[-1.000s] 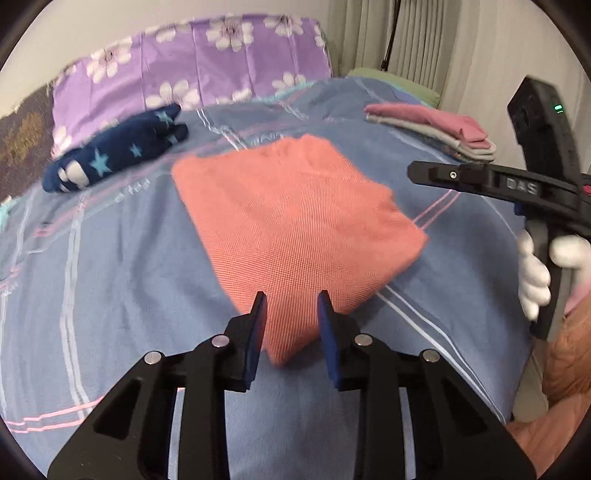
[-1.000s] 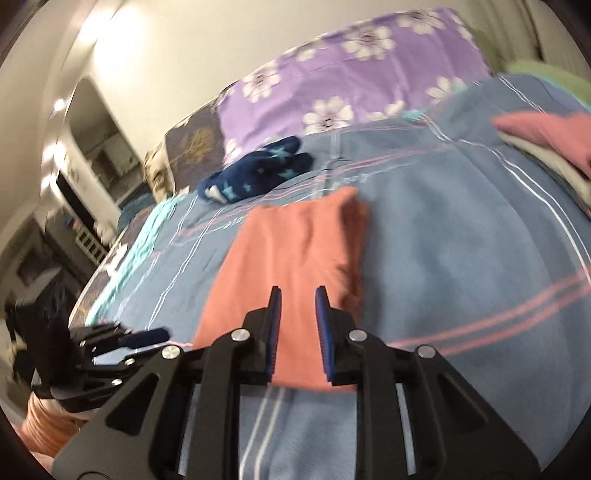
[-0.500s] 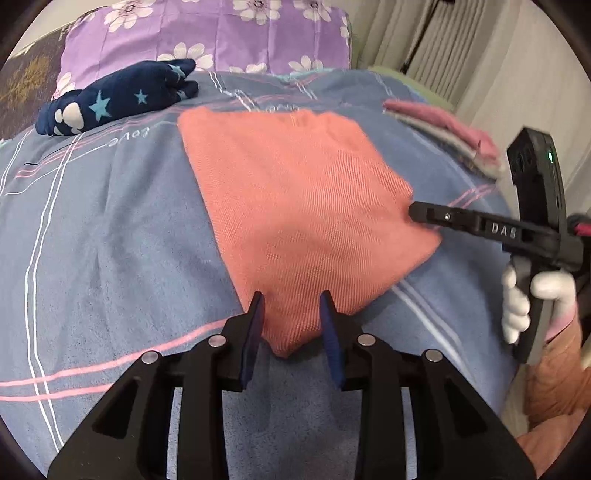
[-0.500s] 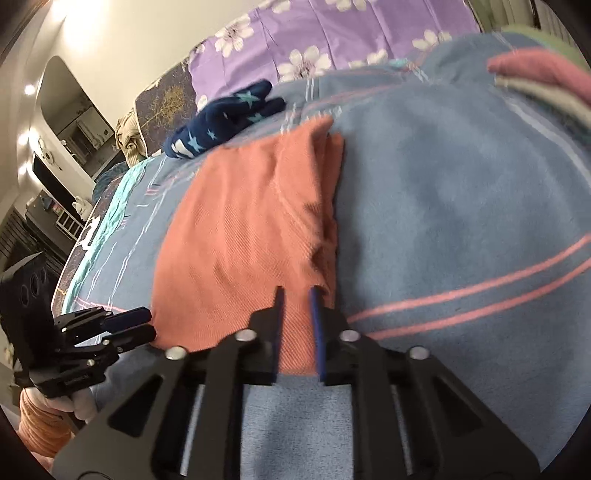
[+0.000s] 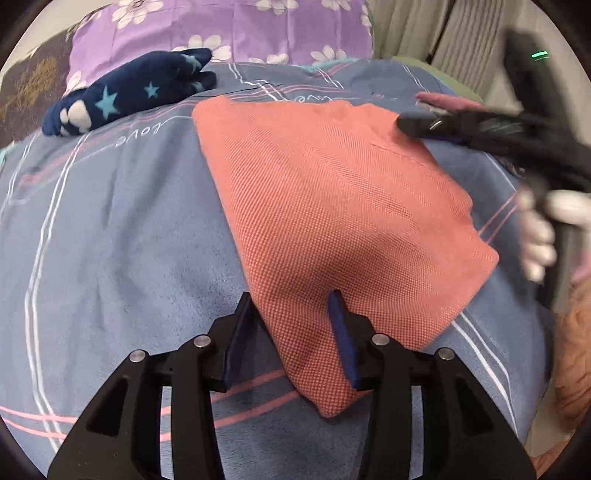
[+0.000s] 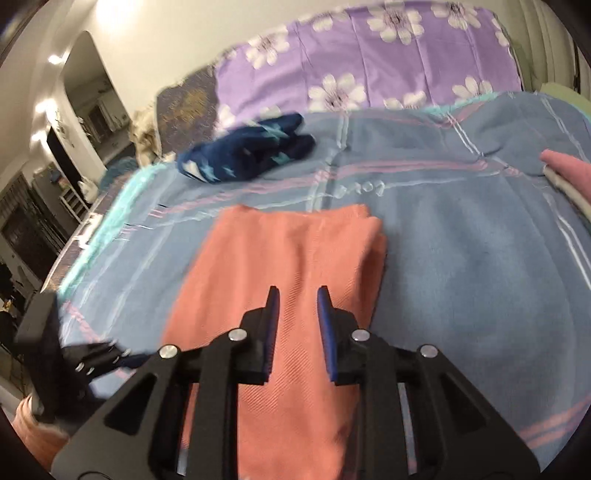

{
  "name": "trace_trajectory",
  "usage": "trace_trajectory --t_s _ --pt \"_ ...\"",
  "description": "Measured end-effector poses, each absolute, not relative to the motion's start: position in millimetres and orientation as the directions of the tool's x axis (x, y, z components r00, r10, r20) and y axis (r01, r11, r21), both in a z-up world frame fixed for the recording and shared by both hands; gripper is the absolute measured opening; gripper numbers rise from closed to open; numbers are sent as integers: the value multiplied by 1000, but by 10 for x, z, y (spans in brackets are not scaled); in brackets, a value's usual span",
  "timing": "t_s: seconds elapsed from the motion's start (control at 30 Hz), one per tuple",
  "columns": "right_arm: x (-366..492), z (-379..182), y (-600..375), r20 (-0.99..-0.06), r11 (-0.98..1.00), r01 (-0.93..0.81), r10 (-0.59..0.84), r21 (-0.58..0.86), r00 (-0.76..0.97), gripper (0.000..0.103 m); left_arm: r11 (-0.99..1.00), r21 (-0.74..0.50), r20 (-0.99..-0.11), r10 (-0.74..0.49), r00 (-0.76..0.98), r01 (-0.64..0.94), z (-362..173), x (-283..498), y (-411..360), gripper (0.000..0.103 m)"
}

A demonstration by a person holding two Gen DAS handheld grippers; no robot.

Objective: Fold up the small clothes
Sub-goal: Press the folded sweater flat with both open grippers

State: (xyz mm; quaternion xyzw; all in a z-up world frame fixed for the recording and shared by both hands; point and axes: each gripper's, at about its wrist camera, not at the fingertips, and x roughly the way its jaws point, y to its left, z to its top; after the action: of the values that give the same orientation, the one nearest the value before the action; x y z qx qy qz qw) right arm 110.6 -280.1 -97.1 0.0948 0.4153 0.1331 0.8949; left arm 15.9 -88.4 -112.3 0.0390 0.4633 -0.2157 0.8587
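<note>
A salmon-orange folded cloth lies flat on the blue striped bedspread. My left gripper is low over the cloth's near corner, and its jaws are opening. That corner lies between the blue pads, which do not press on it. In the right wrist view my right gripper hovers above the middle of the cloth, its jaws a narrow gap apart with nothing pinched. In the left wrist view the right gripper is a blurred shape over the cloth's far right edge. The left gripper shows at the lower left of the right wrist view.
A navy garment with stars lies at the back left, in front of a purple flowered pillow. A folded pink stack sits at the right edge of the bed. Curtains hang behind, and the room's furniture stands beyond the left edge.
My left jaws have widened and sunk closer onto the cloth's near corner. The right gripper has swept from the cloth's near edge inward over the cloth, toward its far right side.
</note>
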Motion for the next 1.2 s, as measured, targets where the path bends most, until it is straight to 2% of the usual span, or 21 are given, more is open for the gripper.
trace_trajectory --t_s 0.07,0.17,0.23,0.27,0.33,0.43,0.83,1.0,1.1,1.2 --pt "1227 -1190 -2878 -757 951 -109 296 288 582 17 900 -154 -806 -353 474 408 -1125 150 -851 46" --pt "1183 -1203 -2997 -728 931 -99 339 352 596 18 894 -173 -800 -373 470 413 -1137 128 -809 48" --pt "1107 -1110 -3038 -716 930 -100 339 354 610 23 893 -184 -801 -378 463 411 -1129 140 -800 48" --pt "1070 -1071 -3054 -709 929 -105 341 355 617 31 893 -180 -804 -375 461 413 -1115 138 -811 48" --pt "975 -980 -3106 -688 927 -128 350 353 636 39 894 -152 -806 -359 470 421 -1072 125 -837 49" --pt "901 -923 -3210 -685 923 -134 359 359 634 45 889 -128 -797 -357 487 441 -985 101 -876 49" --pt "764 -1113 -3242 -716 889 -138 437 437 545 47 881 -115 -788 -362 498 458 -884 229 -922 54" --pt "801 -1147 -3243 -722 881 -138 452 452 523 51 881 -167 -792 -387 471 443 -940 364 -865 55" --pt "849 -1187 -3258 -719 867 -135 477 480 506 53 872 -245 -790 -432 434 424 -1006 484 -793 55" --pt "898 -1221 -3270 -714 855 -134 495 500 496 55 861 -302 -783 -469 409 409 -1065 606 -747 61"
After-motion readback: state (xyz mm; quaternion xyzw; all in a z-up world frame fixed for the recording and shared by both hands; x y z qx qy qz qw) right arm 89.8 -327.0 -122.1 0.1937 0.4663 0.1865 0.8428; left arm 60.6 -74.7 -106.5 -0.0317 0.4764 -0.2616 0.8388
